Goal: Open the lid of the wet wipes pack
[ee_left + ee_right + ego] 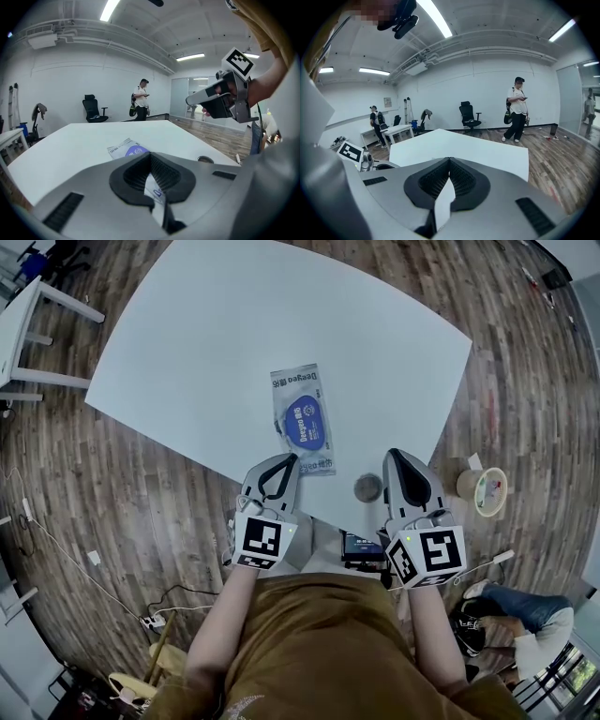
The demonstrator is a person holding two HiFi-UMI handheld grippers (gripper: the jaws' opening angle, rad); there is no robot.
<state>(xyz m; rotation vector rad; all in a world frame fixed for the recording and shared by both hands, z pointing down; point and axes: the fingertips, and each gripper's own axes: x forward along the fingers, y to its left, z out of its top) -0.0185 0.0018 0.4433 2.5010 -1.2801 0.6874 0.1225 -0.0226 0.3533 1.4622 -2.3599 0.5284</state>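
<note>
The wet wipes pack (302,418) lies flat on the white table (206,343), pale with a blue oval lid that is closed. My left gripper (292,458) is shut, and its tip is over the pack's near end; I cannot tell whether it touches. In the left gripper view the pack (127,150) lies just beyond the left gripper (150,155). My right gripper (393,455) is shut and empty, to the right of the pack, over the table's near edge. It also shows in the left gripper view as the right gripper (188,101), raised in the air. The right gripper view has the right gripper (449,160) pointing across the table (487,152).
A round grommet hole (367,487) sits in the table between the grippers. A paper bowl (488,491) stands on the wooden floor at right. A white desk (19,324) is at far left. A person (516,115) and an office chair (467,114) stand beyond the table.
</note>
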